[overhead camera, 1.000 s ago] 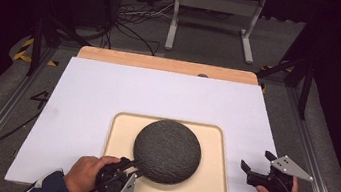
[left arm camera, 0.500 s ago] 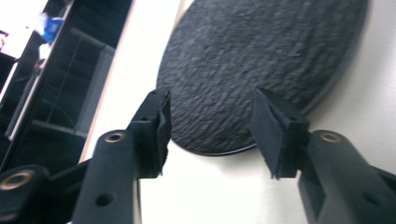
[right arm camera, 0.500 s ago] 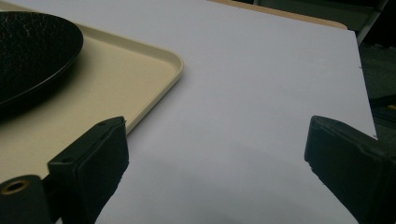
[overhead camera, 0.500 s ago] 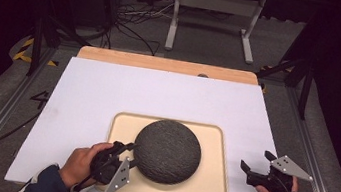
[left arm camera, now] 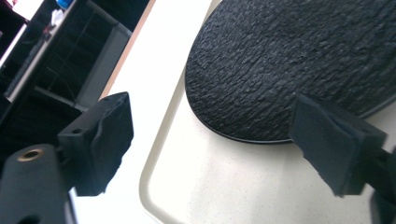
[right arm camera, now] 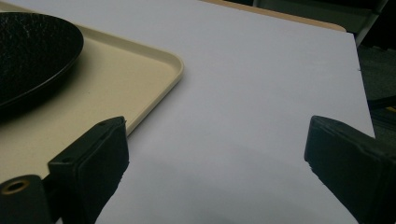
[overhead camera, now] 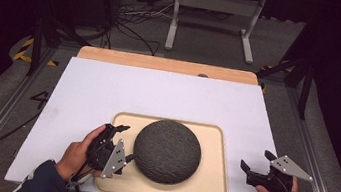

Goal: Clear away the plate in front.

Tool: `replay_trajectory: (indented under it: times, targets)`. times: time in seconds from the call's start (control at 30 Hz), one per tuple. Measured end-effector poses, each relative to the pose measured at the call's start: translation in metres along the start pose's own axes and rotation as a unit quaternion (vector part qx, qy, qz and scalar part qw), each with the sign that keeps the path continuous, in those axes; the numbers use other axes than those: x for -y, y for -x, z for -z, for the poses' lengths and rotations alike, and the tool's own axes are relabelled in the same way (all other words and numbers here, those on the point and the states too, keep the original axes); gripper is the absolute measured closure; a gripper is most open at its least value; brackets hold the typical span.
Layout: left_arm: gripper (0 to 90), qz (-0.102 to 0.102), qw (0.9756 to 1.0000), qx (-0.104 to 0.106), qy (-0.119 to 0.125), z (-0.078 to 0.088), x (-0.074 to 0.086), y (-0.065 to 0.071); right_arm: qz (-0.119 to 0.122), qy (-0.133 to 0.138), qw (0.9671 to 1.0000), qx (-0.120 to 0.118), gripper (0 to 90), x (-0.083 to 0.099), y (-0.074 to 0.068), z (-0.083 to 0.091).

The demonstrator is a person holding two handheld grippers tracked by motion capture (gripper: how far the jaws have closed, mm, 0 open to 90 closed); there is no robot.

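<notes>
A round black plate (overhead camera: 167,151) with a rough textured surface lies on a cream tray (overhead camera: 212,182) near the table's front edge. My left gripper (overhead camera: 122,137) sits at the tray's left edge, just left of the plate. Its jaws have just been opening and now stand wide apart. In the left gripper view (left arm camera: 217,140) the plate's rim (left arm camera: 243,133) lies ahead of the jaws, with nothing pressed between the pads. My right gripper (overhead camera: 256,159) rests open over the white sheet, right of the tray. Its jaws (right arm camera: 217,154) frame bare sheet, with the tray's corner (right arm camera: 163,70) beside its left jaw.
A white sheet (overhead camera: 158,99) covers most of the wooden table (overhead camera: 163,64). Metal rails run along both sides of the table. A grey stand (overhead camera: 215,16) and cables lie on the floor beyond the far edge.
My left gripper has drawn back from the plate's front-left rim toward the tray's left edge, and its jaws have spread. The plate and the right gripper have stayed put.
</notes>
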State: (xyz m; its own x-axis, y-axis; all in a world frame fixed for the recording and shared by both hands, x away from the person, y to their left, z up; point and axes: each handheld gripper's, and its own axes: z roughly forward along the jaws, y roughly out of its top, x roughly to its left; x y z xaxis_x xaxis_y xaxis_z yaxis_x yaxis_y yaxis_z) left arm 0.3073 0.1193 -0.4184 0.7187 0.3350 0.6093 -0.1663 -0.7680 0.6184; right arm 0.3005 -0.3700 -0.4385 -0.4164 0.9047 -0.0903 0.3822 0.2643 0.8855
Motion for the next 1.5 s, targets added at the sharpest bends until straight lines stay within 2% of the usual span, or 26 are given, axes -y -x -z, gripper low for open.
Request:
replay_trajectory:
  times: [0.17, 0.37, 0.77, 0.93, 1.1, 1.17, 1.37, 1.5]
  targets:
    - [7.0, 0.008, 0.9999, 0.006, -0.004, -0.001, 0.004, -0.005, -0.001, 0.001, 1.0000, 0.001, 6.9, 0.000, 0.000, 0.001]
    - [6.6, 0.026, 0.9996, 0.009, 0.001, -0.001, 0.010, -0.012, 0.001, 0.000, 1.0000, -0.001, 7.0, 0.000, 0.000, 0.000]
    - [6.3, 0.065, 0.9979, 0.002, 0.003, 0.003, 0.024, -0.026, 0.004, -0.002, 1.0000, -0.005, 7.4, 0.000, 0.000, 0.000]
    - [6.2, 0.064, 0.9979, -0.007, -0.001, 0.005, 0.030, -0.031, 0.003, -0.002, 1.0000, -0.004, 7.3, 0.000, 0.000, 0.000]
    - [6.1, 0.083, 0.9964, -0.013, -0.011, 0.007, 0.043, -0.038, 0.004, -0.003, 1.0000, -0.003, 7.3, 0.000, 0.000, 0.000]
    - [6.1, 0.098, 0.9949, -0.012, -0.019, 0.007, 0.050, -0.041, 0.004, -0.002, 1.0000, -0.003, 7.3, 0.000, 0.000, 0.000]
    - [6.1, 0.109, 0.9936, -0.015, -0.023, 0.011, 0.061, -0.046, 0.002, -0.001, 1.0000, -0.002, 7.3, 0.000, 0.000, 0.001]
    - [5.6, 0.124, 0.9918, -0.013, -0.030, 0.012, 0.071, -0.048, 0.001, -0.001, 1.0000, -0.002, 7.3, 0.001, 0.001, 0.001]
